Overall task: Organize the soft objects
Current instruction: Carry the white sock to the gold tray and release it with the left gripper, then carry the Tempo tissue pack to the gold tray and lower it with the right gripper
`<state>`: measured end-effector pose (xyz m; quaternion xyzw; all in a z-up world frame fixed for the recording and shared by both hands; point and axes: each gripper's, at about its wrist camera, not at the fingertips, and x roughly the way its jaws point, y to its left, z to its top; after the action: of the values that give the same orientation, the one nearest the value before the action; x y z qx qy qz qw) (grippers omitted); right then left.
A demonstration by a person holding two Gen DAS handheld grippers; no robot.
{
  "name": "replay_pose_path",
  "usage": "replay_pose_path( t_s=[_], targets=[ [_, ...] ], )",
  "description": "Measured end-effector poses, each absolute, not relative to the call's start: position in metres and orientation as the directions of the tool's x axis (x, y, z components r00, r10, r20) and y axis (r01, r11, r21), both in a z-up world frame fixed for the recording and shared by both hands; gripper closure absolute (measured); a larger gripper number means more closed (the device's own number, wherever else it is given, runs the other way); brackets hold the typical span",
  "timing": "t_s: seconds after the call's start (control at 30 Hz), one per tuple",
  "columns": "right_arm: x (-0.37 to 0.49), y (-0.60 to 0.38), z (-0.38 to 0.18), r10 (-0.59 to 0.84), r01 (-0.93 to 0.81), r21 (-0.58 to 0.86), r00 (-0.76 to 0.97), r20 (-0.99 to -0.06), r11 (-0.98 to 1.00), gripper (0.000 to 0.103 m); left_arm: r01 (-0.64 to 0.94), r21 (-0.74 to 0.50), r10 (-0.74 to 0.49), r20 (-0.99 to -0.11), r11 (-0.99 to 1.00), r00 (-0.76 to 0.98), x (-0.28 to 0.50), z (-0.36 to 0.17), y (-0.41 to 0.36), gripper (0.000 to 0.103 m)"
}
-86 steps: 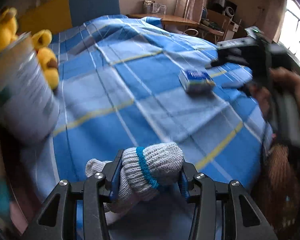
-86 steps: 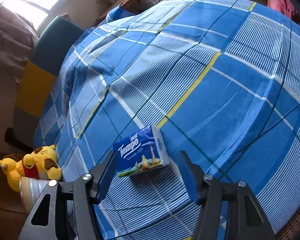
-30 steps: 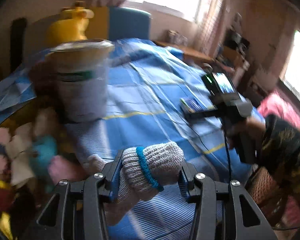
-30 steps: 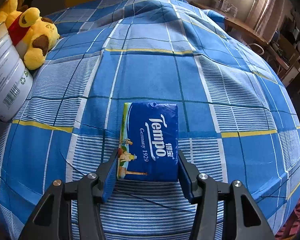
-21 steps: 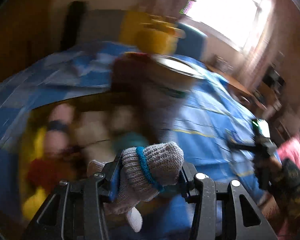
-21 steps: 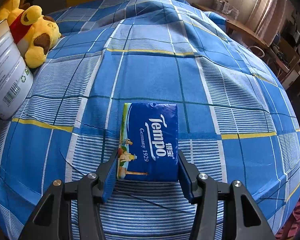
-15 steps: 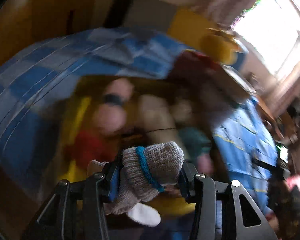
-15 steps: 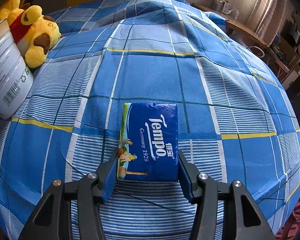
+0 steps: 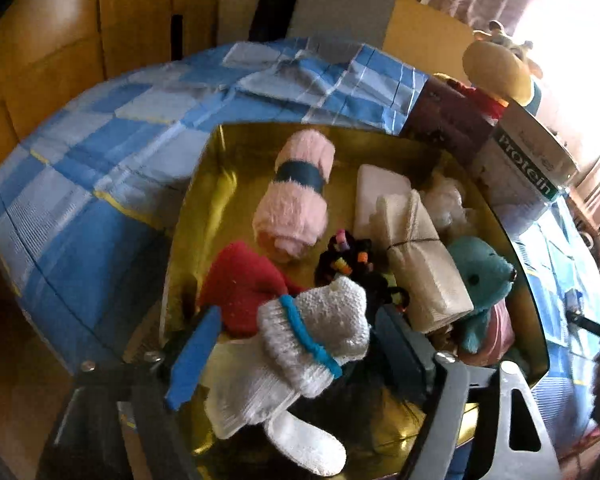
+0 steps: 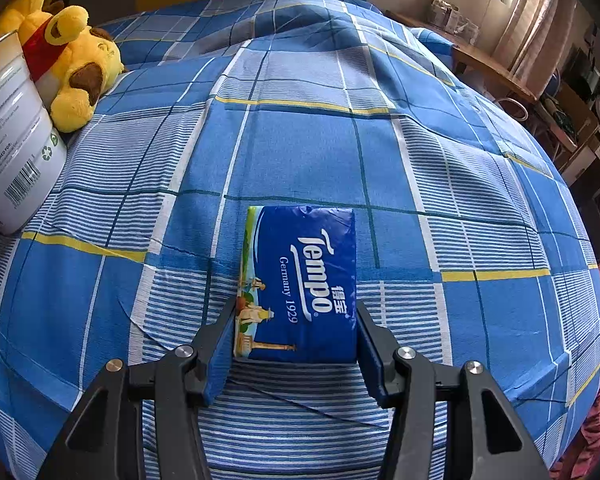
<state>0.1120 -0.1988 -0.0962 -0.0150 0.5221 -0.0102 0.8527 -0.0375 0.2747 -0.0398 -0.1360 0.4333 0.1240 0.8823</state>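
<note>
In the left wrist view my left gripper (image 9: 296,352) hangs over a gold-lined box (image 9: 204,184) and its jaws are opening. A grey knitted glove with a blue band (image 9: 312,340) sits loose between them, with a gap at the left blue pad (image 9: 196,356). The box holds a pink roll (image 9: 296,196), a red cloth (image 9: 240,284), white packets (image 9: 416,248), a teal plush (image 9: 480,280) and beaded hair ties (image 9: 348,260). In the right wrist view my right gripper (image 10: 296,332) is shut on a blue Tempo tissue pack (image 10: 304,284) that lies on the blue checked bedspread (image 10: 300,140).
A white protein can (image 9: 528,164) stands at the box's far right corner with a yellow plush (image 9: 496,64) behind it. In the right wrist view the same can (image 10: 12,152) and yellow plush (image 10: 72,68) sit at the bed's left edge. A wooden desk (image 10: 492,68) stands beyond the bed.
My left gripper swung from above the bed to over the gold box and rolled; its jaws widened and the glove came loose. The right gripper and tissue pack have not moved in the last second.
</note>
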Motion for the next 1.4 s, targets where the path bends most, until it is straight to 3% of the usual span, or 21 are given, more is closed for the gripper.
replay_pose_path(
  t_s=[0.07,0.47,1.17,1.4],
  targets=[
    [0.112,-0.199,-0.096,-0.034,0.001,-0.037,0.456,-0.889,0.999,0.049,-0.331,-0.098,0.135,-0.778,0.939,0.613,-0.04,-0.032,0.271,0.012],
    [0.111,-0.198,-0.096,-0.037,0.0,-0.041,0.459,-0.888,0.999,0.049,-0.292,0.018,0.22,-0.7,0.956,0.679,-0.05,0.0,0.248,0.009],
    [0.116,-0.205,-0.096,-0.019,0.037,-0.003,0.459,-0.888,0.999,0.049,-0.192,0.027,0.159,-0.678,0.981,0.718,-0.045,0.009,0.228,0.009],
    [0.159,-0.208,-0.075,-0.036,0.116,0.01,0.389,-0.92,0.993,0.051,-0.15,-0.003,0.108,-0.68,0.989,0.725,-0.037,0.009,0.226,0.009]
  ],
)
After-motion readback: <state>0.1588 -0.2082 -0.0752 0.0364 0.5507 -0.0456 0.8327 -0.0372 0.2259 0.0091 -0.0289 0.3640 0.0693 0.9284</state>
